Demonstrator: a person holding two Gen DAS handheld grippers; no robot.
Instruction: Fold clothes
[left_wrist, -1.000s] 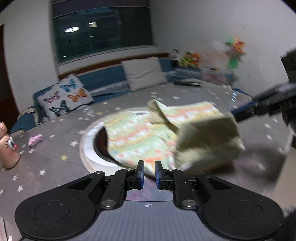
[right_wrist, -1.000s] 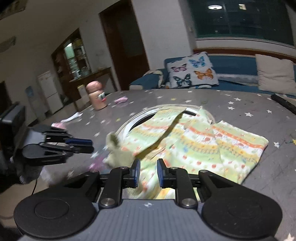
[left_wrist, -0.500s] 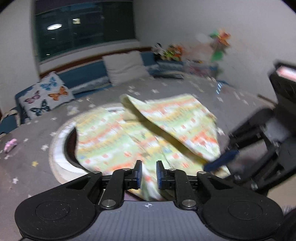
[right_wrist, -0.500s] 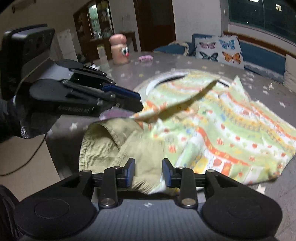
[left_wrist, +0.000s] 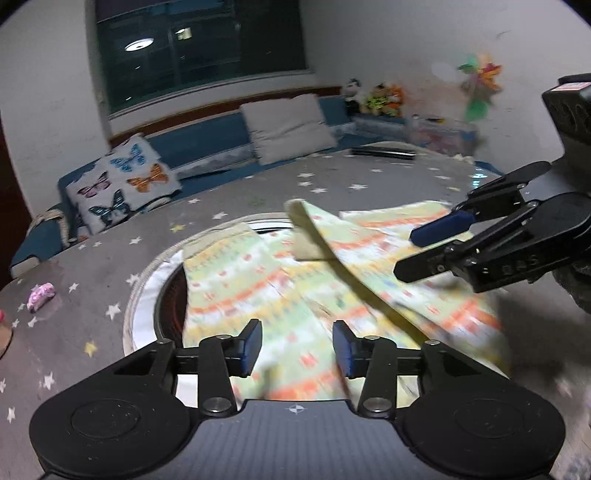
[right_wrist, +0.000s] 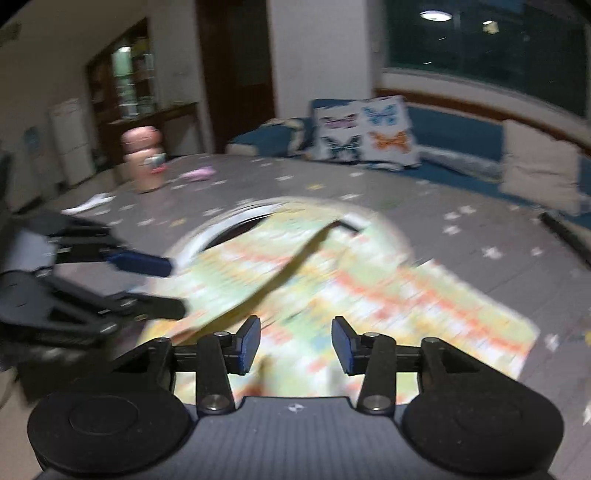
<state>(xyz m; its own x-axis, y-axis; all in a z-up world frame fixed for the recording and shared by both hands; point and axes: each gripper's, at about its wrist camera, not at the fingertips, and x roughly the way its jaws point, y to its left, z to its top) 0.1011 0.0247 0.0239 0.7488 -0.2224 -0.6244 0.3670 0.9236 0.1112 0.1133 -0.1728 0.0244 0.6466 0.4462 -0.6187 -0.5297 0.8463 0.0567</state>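
A light green patterned garment (left_wrist: 280, 291) with orange stripes lies folded on the grey star-print table, partly over a round inset. It also shows blurred in the right wrist view (right_wrist: 369, 295). A folded edge with an olive underside (left_wrist: 332, 258) runs diagonally across it. My left gripper (left_wrist: 297, 347) is open and empty just above the garment's near edge. My right gripper (right_wrist: 295, 343) is open and empty over the garment. The right gripper also appears in the left wrist view (left_wrist: 424, 251), and the left gripper in the right wrist view (right_wrist: 173, 284).
The round white-rimmed inset (left_wrist: 147, 280) sits under the garment. A pink figure (right_wrist: 144, 162) and a small pink item (left_wrist: 40, 295) lie at the table's left. A dark remote (left_wrist: 382, 152) lies at the far side. A blue bench with butterfly cushion (left_wrist: 122, 181) runs behind.
Both grippers opened and let go of the garment's corner. The lifted flap has come down over the garment, which now lies flatter. Both grippers have pulled back a little.
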